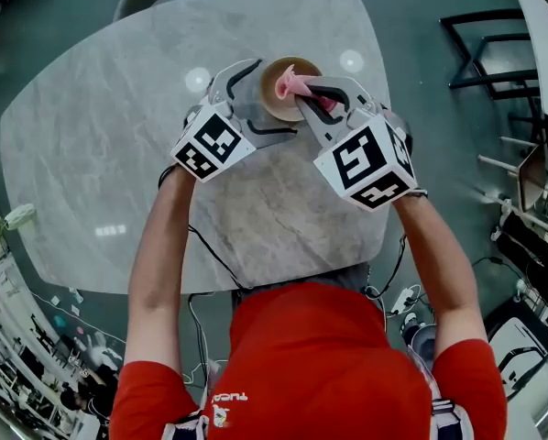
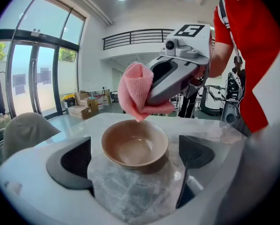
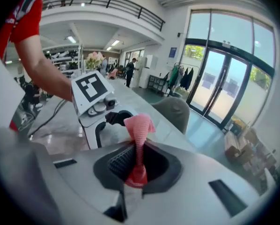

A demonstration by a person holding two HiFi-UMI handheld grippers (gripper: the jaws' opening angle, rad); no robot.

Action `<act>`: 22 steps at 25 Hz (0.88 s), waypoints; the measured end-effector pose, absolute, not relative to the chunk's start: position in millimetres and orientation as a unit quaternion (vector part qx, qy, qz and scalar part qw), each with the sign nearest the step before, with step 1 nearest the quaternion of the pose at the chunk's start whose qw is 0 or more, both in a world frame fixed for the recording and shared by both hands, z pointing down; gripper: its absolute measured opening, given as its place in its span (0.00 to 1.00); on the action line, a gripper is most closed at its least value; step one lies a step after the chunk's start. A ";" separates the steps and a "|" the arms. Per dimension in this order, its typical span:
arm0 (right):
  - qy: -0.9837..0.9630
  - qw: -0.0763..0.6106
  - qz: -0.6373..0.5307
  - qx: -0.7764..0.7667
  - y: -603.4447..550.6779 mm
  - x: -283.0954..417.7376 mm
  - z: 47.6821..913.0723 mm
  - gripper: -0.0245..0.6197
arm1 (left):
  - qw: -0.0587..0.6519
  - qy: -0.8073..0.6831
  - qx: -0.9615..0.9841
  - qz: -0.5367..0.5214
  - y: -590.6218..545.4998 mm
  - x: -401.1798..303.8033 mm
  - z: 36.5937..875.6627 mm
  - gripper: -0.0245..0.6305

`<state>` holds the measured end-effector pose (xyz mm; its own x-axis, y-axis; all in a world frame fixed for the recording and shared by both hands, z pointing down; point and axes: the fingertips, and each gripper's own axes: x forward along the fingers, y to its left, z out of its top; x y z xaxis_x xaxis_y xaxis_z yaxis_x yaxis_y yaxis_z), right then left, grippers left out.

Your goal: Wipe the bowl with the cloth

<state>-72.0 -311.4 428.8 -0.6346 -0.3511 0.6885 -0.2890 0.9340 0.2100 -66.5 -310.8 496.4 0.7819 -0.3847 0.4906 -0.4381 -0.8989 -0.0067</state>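
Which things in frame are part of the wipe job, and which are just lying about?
In the job:
- tan round bowl on the grey marble table, between the open jaws of the left gripper
- pink cloth, pinched in the right gripper

Lying about:
- grey chair
- black metal chair
- cardboard boxes by the windows

Red shirt [image 1: 320, 365]; white left gripper [image 1: 276, 97], right gripper [image 1: 303, 90]

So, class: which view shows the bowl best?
The left gripper view: the bowl sits whole, its inside visible. The head view shows part of it, half under the cloth. The right gripper view does not show it.
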 end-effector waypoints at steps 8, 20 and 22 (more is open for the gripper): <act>-0.952 0.239 0.009 0.191 -278.0 -43.7 371.6 0.07 | 0.045 -0.300 0.942 0.142 -291.6 -80.6 411.8 0.89; -0.973 0.068 0.017 0.219 -211.8 -7.5 279.5 0.07 | 0.030 -0.351 0.935 0.038 -217.7 -60.3 306.7 0.63; -0.974 0.048 0.023 0.219 -203.5 2.8 270.7 0.07 | 0.017 -0.362 0.932 0.028 -210.8 -55.2 293.8 0.54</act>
